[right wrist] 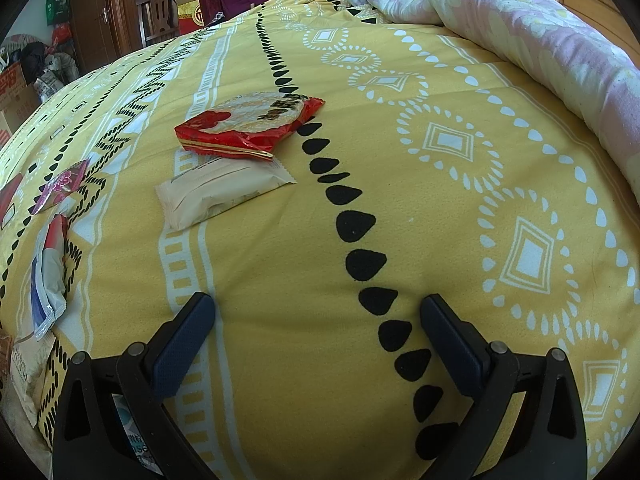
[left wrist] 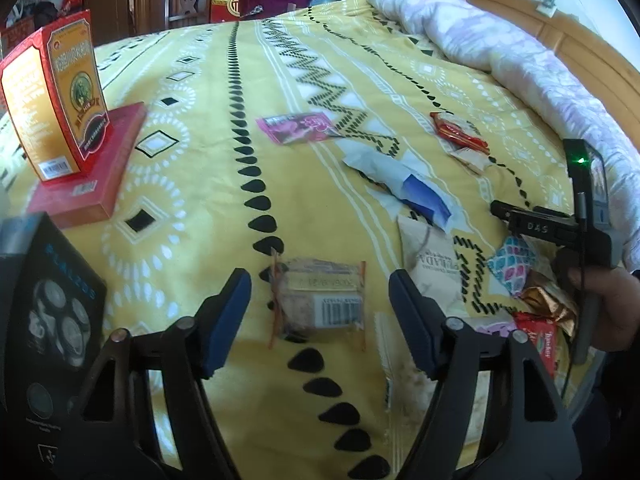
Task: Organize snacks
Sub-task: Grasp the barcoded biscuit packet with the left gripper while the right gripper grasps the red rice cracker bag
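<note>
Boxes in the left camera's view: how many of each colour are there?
Upright red and orange box: 1
Flat red box beneath it: 1
Black box: 1
Total: 3

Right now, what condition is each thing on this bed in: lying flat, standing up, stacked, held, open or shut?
Left hand-held gripper: open, nothing held.
Right hand-held gripper: open, nothing held.
Clear snack packet: flat on the bedspread, between the left fingers, not gripped.
Orange box: upright on the flat red box.
Red snack packet: sealed, overlapping the white packet.
Blue-and-white packet: lying crumpled.
</note>
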Motion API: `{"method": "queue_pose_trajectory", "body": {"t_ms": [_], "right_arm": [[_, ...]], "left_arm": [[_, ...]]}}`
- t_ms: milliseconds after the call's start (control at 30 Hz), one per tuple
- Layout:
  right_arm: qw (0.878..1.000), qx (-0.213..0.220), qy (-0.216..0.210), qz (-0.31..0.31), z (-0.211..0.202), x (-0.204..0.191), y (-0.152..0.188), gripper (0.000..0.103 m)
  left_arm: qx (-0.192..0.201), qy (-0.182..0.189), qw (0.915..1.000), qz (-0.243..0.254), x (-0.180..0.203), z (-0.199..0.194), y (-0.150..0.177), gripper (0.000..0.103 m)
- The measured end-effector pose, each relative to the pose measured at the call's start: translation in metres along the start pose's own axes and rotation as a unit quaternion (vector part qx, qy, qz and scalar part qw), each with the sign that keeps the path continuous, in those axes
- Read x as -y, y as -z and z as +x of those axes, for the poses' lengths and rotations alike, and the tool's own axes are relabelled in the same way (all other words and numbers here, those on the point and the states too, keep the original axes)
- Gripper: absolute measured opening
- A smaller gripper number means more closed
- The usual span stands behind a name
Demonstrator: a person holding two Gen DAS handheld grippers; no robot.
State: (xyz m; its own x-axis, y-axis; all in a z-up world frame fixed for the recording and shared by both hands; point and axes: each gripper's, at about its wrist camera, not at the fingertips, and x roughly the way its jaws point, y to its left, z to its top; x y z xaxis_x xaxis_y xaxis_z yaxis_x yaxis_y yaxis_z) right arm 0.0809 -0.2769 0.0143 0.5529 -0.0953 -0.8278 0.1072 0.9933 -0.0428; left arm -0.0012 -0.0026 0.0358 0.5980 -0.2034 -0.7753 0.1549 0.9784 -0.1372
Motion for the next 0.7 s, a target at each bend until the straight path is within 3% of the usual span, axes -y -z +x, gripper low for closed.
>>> {"method": "queue_pose_trajectory", "body": {"t_ms": [67, 167, 333, 400, 500, 600, 700], "right_arm": [[1.0, 0.0, 0.0, 0.0, 0.0, 0.0, 0.0, 0.103], [1.0, -0.006, -0.001, 0.0, -0.001, 0.0, 0.0, 0.103], [0.999, -0.047, -0.015, -0.024, -0.006, 0.003, -0.007, 0.101], [0.999, -0.022, -0.013, -0.036, -0.022, 0.004, -0.011, 0.095], [0.997, 0.018, -0.062, -0.031, -0.049, 0.007, -0.019, 0.095], [0.992, 0.004, -0.127, 0.015, -0.053, 0.013, -0.038, 0.095], [0.988, -0.025, -0.147, 0.038, -0.035, 0.001, -0.064, 0.095]], "left_arm": [[-0.012, -0.003, 0.9998, 0.013, 0.001, 0.005, 0.002, 0.071], [-0.037, -0.003, 0.9988, 0.031, 0.005, 0.014, 0.008, 0.056], [-0.03, 0.009, 0.9992, 0.025, 0.002, 0.011, 0.008, 0.048], [-0.028, 0.017, 0.9993, 0.018, -0.001, 0.012, 0.009, 0.048], [-0.023, 0.028, 0.9993, 0.006, -0.005, 0.013, 0.012, 0.048], [-0.017, 0.029, 0.9994, -0.002, -0.005, 0.014, 0.013, 0.048], [-0.012, 0.03, 0.9994, -0.012, -0.006, 0.013, 0.014, 0.048]]}}
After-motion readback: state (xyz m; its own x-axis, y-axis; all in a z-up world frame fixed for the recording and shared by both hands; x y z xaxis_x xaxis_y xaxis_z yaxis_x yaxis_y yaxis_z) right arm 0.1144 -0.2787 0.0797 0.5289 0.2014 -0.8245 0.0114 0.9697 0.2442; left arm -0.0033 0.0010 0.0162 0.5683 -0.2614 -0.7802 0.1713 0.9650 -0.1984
